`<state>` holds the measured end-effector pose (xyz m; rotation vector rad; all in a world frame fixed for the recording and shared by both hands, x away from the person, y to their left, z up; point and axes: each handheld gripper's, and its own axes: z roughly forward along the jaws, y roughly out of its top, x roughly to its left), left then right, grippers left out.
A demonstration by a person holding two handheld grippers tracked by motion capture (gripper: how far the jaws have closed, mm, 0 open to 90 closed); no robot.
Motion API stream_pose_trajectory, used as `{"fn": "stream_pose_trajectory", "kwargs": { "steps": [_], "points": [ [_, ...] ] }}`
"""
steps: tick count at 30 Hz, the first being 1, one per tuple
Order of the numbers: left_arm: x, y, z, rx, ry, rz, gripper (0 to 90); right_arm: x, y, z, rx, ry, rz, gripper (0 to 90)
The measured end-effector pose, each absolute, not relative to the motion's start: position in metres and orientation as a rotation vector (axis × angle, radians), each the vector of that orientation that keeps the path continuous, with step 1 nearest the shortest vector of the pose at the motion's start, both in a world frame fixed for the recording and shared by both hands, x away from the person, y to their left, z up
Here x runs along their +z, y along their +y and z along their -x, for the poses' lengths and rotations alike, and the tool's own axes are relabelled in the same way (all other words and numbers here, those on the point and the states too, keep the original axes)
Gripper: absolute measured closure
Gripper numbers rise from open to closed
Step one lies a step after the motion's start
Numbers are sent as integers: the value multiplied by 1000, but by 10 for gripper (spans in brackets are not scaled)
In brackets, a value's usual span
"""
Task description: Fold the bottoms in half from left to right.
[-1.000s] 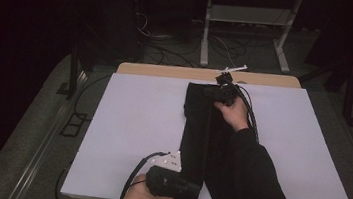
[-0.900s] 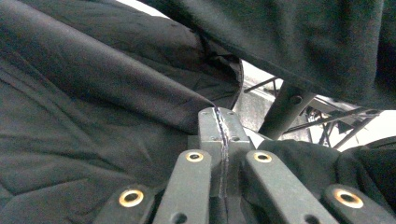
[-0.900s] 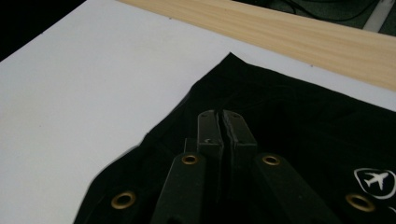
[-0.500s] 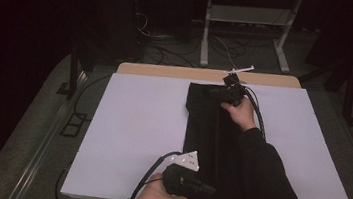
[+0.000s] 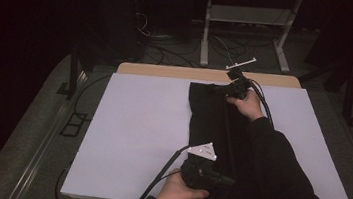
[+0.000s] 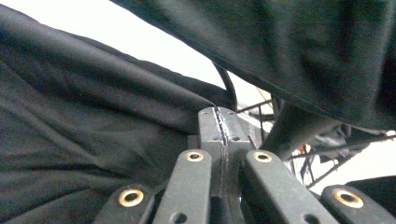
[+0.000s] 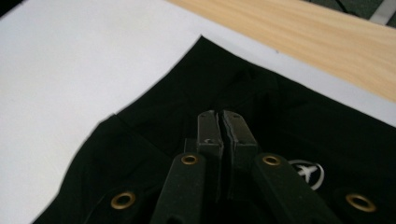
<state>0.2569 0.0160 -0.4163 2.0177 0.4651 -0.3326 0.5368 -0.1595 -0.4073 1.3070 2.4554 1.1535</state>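
A black garment (image 5: 209, 128) lies lengthwise on the white table sheet (image 5: 136, 125), reaching from the far edge to the near edge. My left gripper (image 5: 223, 179) is at the garment's near end. Its jaws are shut on a fold of the black cloth (image 6: 93, 116), and the left gripper (image 6: 219, 112) tips pinch that fold's edge. My right gripper (image 5: 222, 90) is at the far end, shut on the garment's top layer. In the right gripper view the right gripper (image 7: 222, 114) sits over black fabric (image 7: 154, 135) beside a small white plane logo (image 7: 306, 172).
A bare wooden strip of table (image 5: 167, 71) runs along the far edge behind the white sheet. A person's dark sleeve (image 5: 276, 176) lies over the garment's right side. Cables and a metal frame (image 5: 243, 21) sit on the floor beyond the table.
Both grippers have moved to the right, dragging the garment's top layer with them. The black cloth now spreads wider than the narrow strip seen a second ago.
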Motion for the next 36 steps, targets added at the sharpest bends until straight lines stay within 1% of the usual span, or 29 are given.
{"fn": "stream_pose_trajectory", "kwargs": {
  "steps": [2, 4, 8, 14, 25, 29, 36],
  "points": [
    [-417, 6, -257, -318, 476, -2035, 888, -409, -162, -536, 1120, 2473, -1305, 852],
    [-419, -6, -256, -332, 493, -2032, 888, -409, -166, -534, 1063, 2497, -1263, 852],
    [-422, -18, -255, -342, 534, -2030, 888, -407, -176, -534, 1043, 2483, -1263, 851],
    [-420, -28, -250, -311, 544, -2056, 888, -406, -187, -532, 1063, 2457, -1245, 849],
    [-418, -45, -248, -299, 565, -2081, 887, -405, -197, -527, 1009, 2446, -1233, 849],
    [-422, -60, -250, -322, 573, -2101, 887, -406, -199, -527, 1024, 2435, -1243, 849],
    [-432, -73, -252, -348, 568, -2115, 887, -414, -202, -524, 1046, 2426, -1222, 849]
  ]
}}
